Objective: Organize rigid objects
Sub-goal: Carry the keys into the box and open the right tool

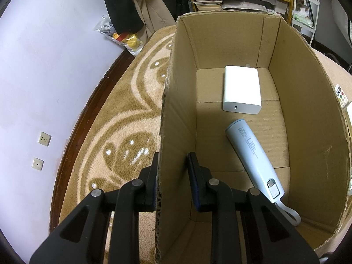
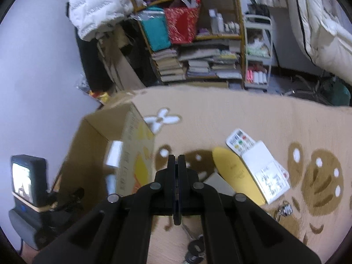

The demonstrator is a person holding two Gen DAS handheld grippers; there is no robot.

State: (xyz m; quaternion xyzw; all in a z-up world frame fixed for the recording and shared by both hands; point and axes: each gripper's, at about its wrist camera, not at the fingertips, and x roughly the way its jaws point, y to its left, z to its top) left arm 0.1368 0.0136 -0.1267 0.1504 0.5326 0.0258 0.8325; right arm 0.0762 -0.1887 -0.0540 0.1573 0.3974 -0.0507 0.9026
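An open cardboard box (image 1: 308, 110) stands on a patterned beige rug (image 1: 123, 114). Inside it lie a white rectangular power bank (image 1: 242, 88) and a pale blue cylindrical power bank (image 1: 253, 158) with a wrist strap. My left gripper (image 1: 173, 165) is open and straddles the box's left wall, one finger outside and one inside. In the right wrist view the box (image 2: 134, 151) is to the left, and my right gripper (image 2: 177, 160) hangs shut and empty above the rug. Right of it lie a yellow oval case (image 2: 237, 173), a white remote (image 2: 241, 142) and a white booklet (image 2: 266, 169).
Keys (image 2: 285, 210) lie on the rug at the right, and more metal pieces (image 2: 195, 248) sit below my right gripper. A device with a lit screen (image 2: 28, 180) stands left of the box. A cluttered bookshelf (image 2: 198, 55) and a white cart (image 2: 257, 52) line the far wall.
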